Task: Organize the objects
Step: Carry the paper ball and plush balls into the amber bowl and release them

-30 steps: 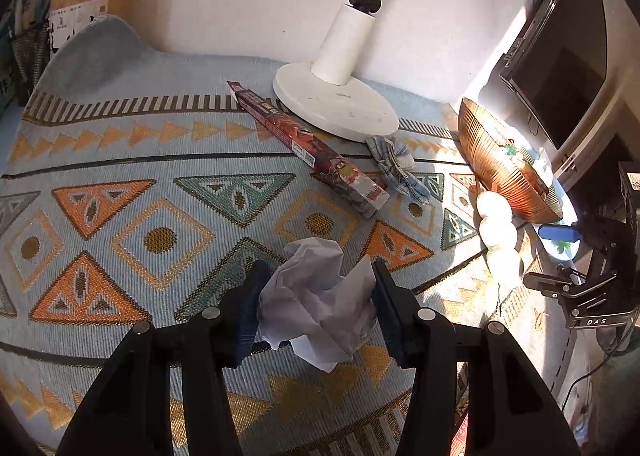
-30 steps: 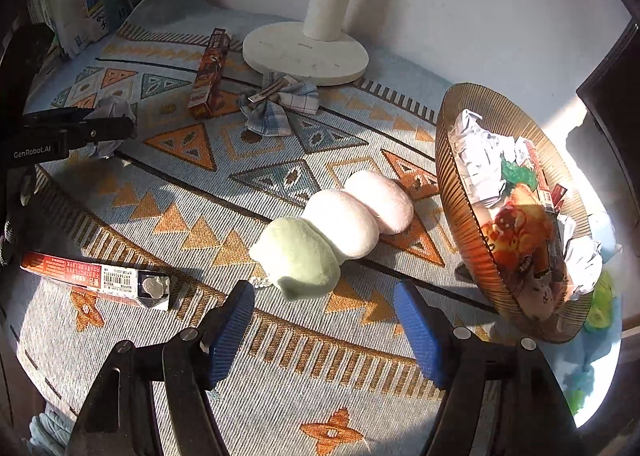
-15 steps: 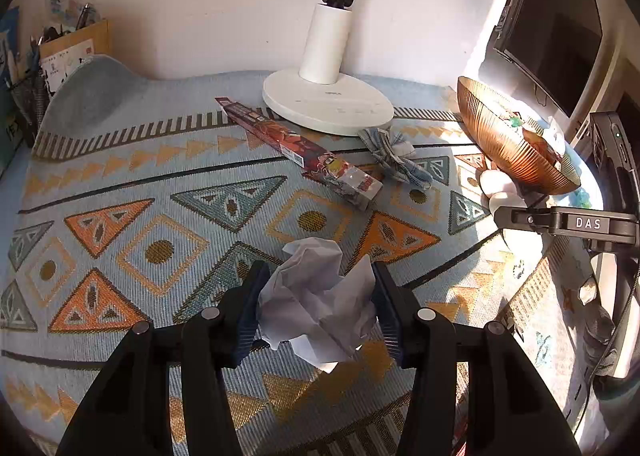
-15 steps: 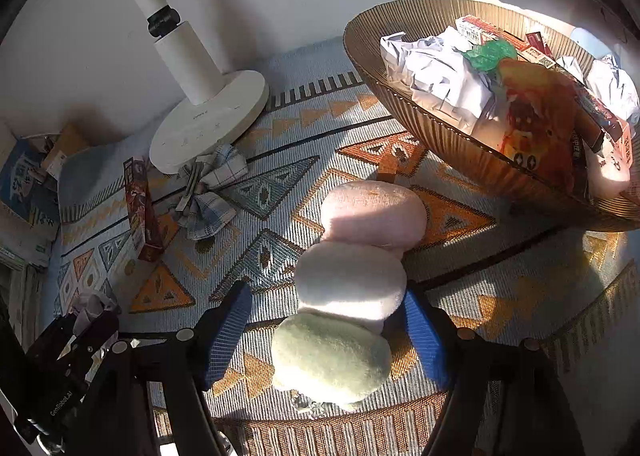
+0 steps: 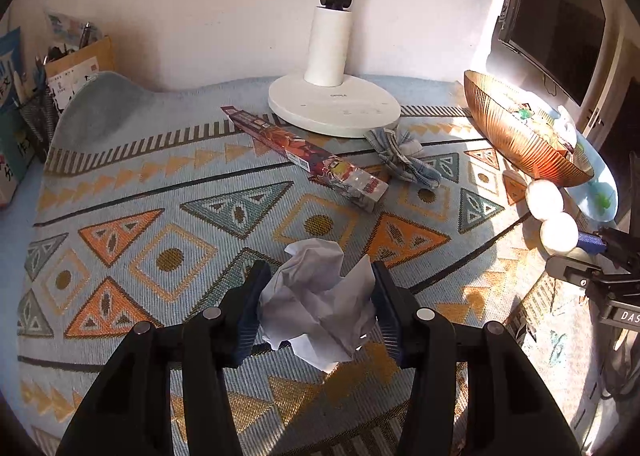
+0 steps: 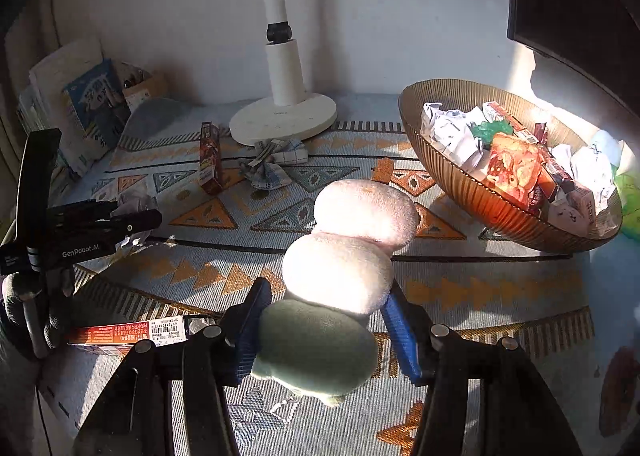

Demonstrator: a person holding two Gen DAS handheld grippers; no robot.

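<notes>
My left gripper (image 5: 318, 304) is shut on a crumpled white paper ball (image 5: 320, 296), just above the patterned mat (image 5: 120, 192). In the right wrist view the left gripper (image 6: 140, 218) shows from the side at far left with the paper ball (image 6: 132, 198) in it. My right gripper (image 6: 326, 328) has its jaws closing around a plush toy of three balls (image 6: 336, 272), pink, white and green. Both blue pads touch its green and white end. The left wrist view shows the plush toy (image 5: 558, 232) and the right gripper (image 5: 580, 256) at the right edge.
A ribbed amber bowl (image 6: 500, 216) full of wrappers and paper stands at right, its wall (image 5: 516, 140) lit by sun. A white lamp base (image 5: 334, 104), a long red box (image 5: 308, 156) and a checked cloth bow (image 5: 404, 154) lie behind. A second red box (image 6: 128, 334) lies front left.
My right gripper came forward over the plush toy and its jaws narrowed until the pads touch it. The left gripper kept hold of the paper ball and rolled slightly.
</notes>
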